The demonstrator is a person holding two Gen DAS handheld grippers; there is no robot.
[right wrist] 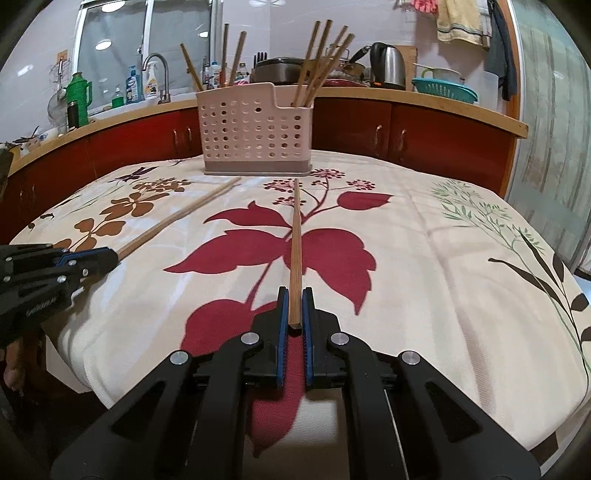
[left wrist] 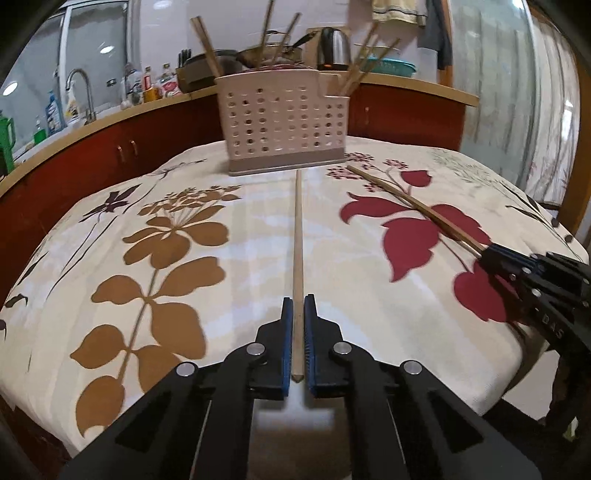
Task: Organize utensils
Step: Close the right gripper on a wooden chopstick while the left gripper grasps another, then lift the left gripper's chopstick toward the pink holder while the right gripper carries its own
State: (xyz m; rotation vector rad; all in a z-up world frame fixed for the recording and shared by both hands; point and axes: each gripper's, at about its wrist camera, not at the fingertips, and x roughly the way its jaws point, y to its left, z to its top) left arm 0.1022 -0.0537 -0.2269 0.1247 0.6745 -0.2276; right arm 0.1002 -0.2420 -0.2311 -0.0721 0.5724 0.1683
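Left gripper [left wrist: 298, 306] pinching pale chopstick [left wrist: 298, 236], right gripper [right wrist: 295, 299] pinching dark chopstick [right wrist: 296, 243], near table's front edge. Thin grip; could slip, missing holder [right wrist: 255, 133].

A floral cloth [right wrist: 424, 258] covers the desk. Behind it runs a wooden counter [right wrist: 424, 101] over red cabinets [right wrist: 443, 140], with a faucet [right wrist: 159, 74], kettle [right wrist: 388, 70] and teal colander [right wrist: 445, 90]. Pale tiled wall [right wrist: 280, 26], a window [right wrist: 114, 48] at left, towels [right wrist: 460, 24] hanging at right.
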